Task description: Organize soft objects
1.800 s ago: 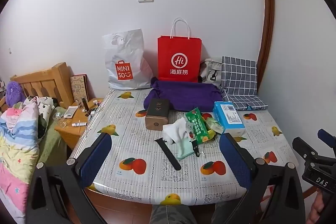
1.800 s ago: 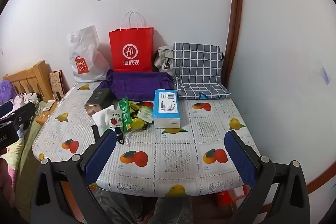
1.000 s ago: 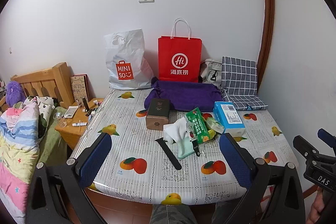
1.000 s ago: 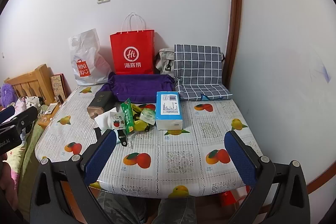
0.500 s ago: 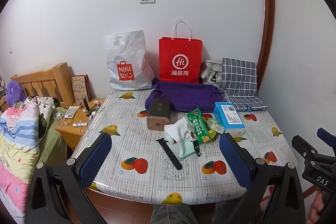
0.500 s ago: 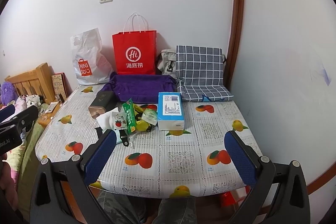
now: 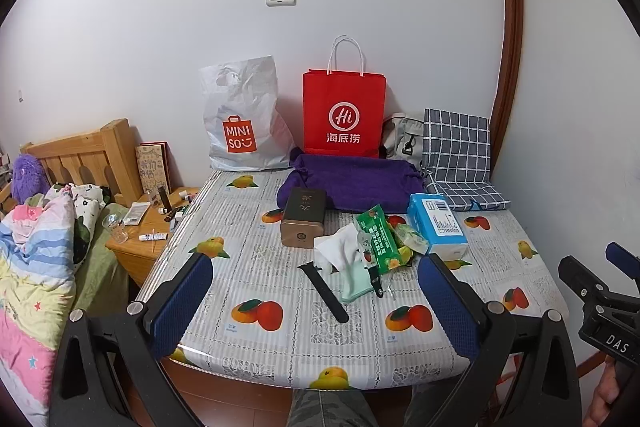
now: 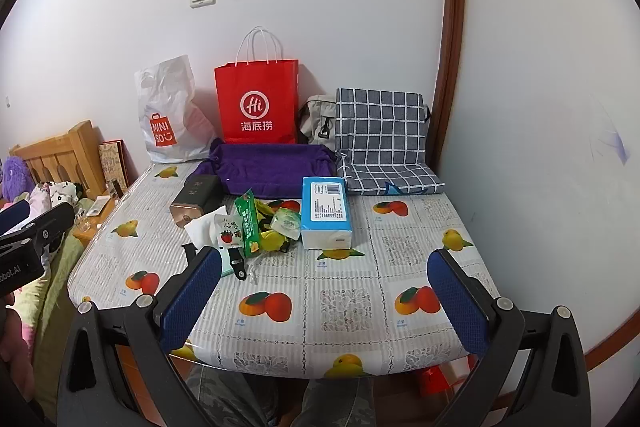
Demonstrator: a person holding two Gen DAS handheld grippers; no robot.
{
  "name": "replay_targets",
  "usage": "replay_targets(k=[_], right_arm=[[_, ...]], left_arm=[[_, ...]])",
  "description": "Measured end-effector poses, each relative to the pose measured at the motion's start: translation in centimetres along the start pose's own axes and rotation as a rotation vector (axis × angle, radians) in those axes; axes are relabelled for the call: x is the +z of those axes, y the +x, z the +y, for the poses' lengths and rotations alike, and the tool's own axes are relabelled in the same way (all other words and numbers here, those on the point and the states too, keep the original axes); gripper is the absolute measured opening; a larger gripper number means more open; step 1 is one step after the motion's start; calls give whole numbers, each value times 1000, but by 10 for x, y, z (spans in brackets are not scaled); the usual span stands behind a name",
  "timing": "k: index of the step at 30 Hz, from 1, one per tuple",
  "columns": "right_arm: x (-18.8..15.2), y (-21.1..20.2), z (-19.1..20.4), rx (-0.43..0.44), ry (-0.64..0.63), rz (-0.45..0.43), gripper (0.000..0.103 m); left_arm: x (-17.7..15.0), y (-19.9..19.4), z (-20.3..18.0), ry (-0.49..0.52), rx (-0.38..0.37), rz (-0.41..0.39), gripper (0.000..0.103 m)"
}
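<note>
A heap of small things lies mid-table: a white cloth (image 7: 338, 249), a mint green soft piece (image 7: 356, 283), a green snack packet (image 7: 378, 239) and a blue tissue pack (image 7: 438, 227). Behind the heap sits a purple fabric tray (image 7: 352, 183). My left gripper (image 7: 314, 265) hangs open over the table's near edge, short of the heap, holding nothing. My right gripper (image 8: 324, 257) is likewise open and empty, with the tissue pack (image 8: 326, 211) and the purple tray (image 8: 272, 167) ahead of it.
The fruit-print table (image 7: 280, 339) also carries a brown box (image 7: 304, 217) and a black strap (image 7: 324, 291). A red paper bag (image 7: 344, 115), a white plastic bag (image 7: 244, 123) and a checked fabric bag (image 7: 456, 147) line the wall. A nightstand (image 7: 148, 227) and bed (image 7: 36, 247) stand left.
Both views have drifted a little, the right one slightly nearer the table. Nothing on the table has moved, and both grippers stay open.
</note>
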State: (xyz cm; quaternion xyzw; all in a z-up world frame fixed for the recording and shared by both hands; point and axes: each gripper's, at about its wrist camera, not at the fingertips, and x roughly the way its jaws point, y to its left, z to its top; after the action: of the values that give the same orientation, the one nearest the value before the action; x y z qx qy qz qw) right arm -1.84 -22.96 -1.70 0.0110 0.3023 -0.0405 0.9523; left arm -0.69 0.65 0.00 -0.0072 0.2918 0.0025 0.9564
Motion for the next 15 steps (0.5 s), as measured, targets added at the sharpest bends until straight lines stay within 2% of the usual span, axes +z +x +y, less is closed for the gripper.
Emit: replay_targets(k=[15], right_arm=[[-1, -2, 4, 0, -8, -3, 101]], left_arm=[[0, 1, -1, -1, 1, 1, 103]])
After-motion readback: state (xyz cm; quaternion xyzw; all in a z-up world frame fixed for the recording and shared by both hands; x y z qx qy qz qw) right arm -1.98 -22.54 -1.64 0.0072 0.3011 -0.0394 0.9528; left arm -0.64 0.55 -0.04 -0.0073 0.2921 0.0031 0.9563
